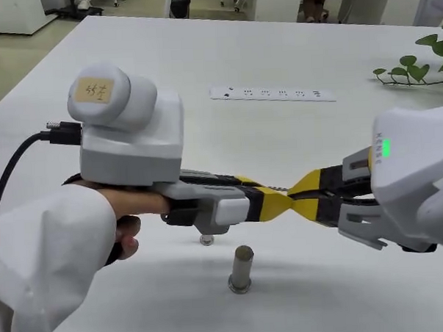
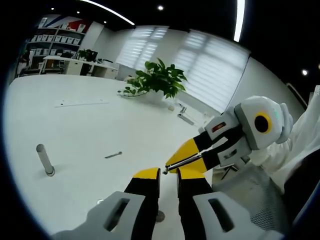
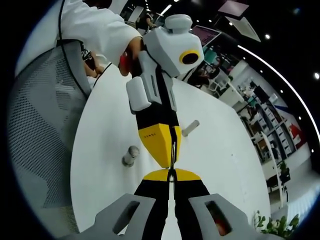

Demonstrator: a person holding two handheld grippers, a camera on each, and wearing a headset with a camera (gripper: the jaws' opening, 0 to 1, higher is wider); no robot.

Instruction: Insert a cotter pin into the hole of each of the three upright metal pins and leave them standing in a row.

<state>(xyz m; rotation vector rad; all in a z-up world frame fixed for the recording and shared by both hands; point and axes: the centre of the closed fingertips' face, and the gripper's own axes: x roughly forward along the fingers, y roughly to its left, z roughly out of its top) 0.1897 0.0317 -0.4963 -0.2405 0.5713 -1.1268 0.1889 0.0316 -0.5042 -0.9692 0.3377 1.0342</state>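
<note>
**Head view:** A hand in a white sleeve holds the left gripper at centre, pointing toward 3 o'clock. The right gripper enters from 3 o'clock, and the two sets of yellow tips meet nose to nose above the white table. An upright metal pin stands at 6 o'clock. The base of a second pin peeks out beneath the left gripper. A power strip lies at 12 o'clock and a leafy plant at 2 o'clock.

**Left gripper view:** Its jaws stand a narrow gap apart, with bare table visible between them. The right gripper is clamped on a thin cotter pin, whose free end reaches just to that gap. A loose cotter pin lies flat at 8 o'clock, and a standing pin is farther out. Windows with blinds and shelves back the room.

**Right gripper view:** Its jaws are pressed together on the cotter pin. A near pin rises at 9 o'clock and a far pin at 1 o'clock. A mesh chair back sits at 9 o'clock.
</note>
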